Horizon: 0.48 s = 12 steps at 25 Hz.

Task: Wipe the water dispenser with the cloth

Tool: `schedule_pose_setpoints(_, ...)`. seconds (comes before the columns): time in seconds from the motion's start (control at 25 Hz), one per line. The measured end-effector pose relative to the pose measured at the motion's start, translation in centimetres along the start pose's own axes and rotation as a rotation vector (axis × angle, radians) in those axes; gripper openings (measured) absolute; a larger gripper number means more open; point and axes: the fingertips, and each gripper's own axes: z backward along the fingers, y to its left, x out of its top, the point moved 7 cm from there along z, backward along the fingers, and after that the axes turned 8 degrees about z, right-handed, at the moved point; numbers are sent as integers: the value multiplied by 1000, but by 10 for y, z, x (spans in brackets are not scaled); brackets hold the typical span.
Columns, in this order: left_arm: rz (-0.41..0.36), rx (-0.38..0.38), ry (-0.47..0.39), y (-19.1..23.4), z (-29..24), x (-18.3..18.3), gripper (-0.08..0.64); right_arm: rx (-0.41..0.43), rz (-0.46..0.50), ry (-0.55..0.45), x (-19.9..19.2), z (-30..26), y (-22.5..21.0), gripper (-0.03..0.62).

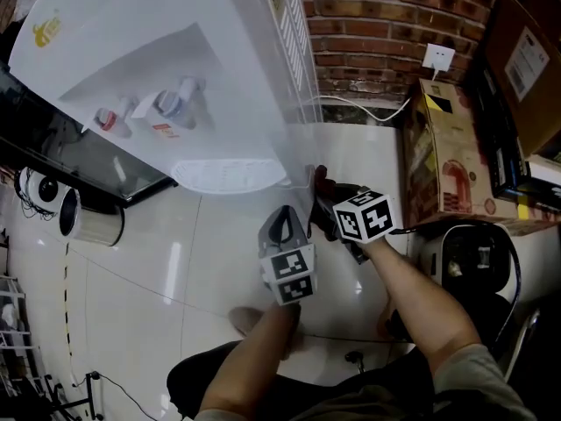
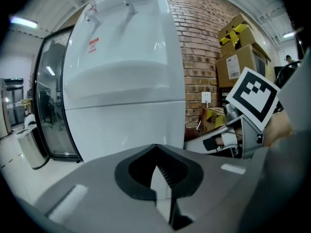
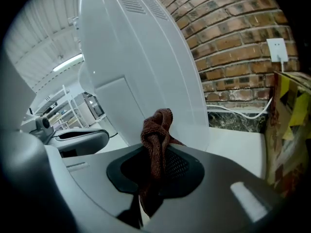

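The white water dispenser [image 1: 175, 51] stands against the brick wall, its two taps [image 1: 145, 110] facing left in the head view. My right gripper [image 1: 321, 184] is low beside the dispenser's side panel [image 3: 146, 57], shut on a bunched reddish-brown cloth [image 3: 156, 130]. The cloth sticks up out of the jaws just short of the panel; I cannot tell whether it touches. My left gripper [image 1: 283, 224] hangs beside the right one, a little nearer me, and points at the dispenser's lower front [image 2: 126, 125]. Its jaw tips meet with nothing between them.
Cardboard boxes [image 1: 443, 147] are stacked to the right under a wall socket [image 1: 438, 57] with a white cable [image 1: 368, 108]. A black seat [image 1: 478, 261] is behind my right arm. A white bin [image 1: 88, 217] and a glass-door cabinet [image 2: 53, 115] stand left of the dispenser.
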Motion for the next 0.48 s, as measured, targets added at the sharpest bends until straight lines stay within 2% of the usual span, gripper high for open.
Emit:
schedule_pose_setpoints(0.24,35,7,64,3,-23,-32,0,1,-63,42,-27,-24,-14,71)
schedule_pose_setpoints(0.48,40,18,141,8,-38,-62,0,-6,-121,138,-71,-52,-25,71)
